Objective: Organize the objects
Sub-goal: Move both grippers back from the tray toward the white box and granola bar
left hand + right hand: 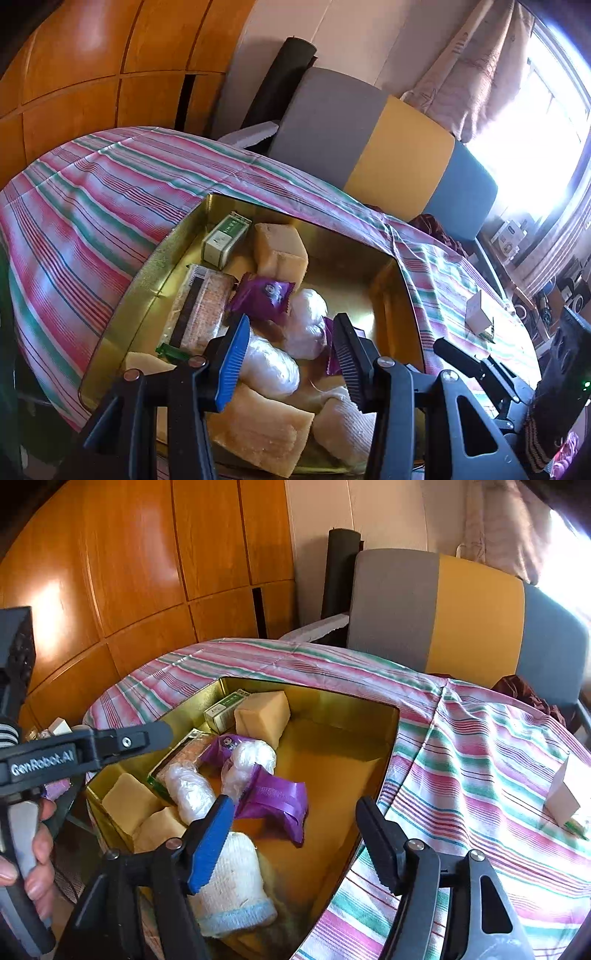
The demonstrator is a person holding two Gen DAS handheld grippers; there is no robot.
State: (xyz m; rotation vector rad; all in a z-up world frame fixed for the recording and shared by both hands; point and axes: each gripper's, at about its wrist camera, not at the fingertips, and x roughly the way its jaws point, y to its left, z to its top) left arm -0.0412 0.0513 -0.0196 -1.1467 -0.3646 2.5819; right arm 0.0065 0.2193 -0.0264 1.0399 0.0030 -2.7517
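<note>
Table cover: pink, green and white striped cloth [461,738], bearing the tin and one stray item.
Container: large gold metal tin [332,236], lid off, standing on the cloth; its right half shows bare floor.
Contents stowed: tan paper-wrapped blocks [280,251], white knitted sock [232,882], clear plastic-wrapped bundles [306,325], purple foil packets [273,805], green-and-white small box [223,240].
Outstanding: small white carton [478,312] on the cloth, well apart from the tin, to its right.
Progress: judged mostly complete; one item visibly left.
Left gripper [291,354]: jaws spread, empty, hovering above the bundles.
Right gripper [295,834]: jaws wide, empty, over the tin's near edge.
</note>
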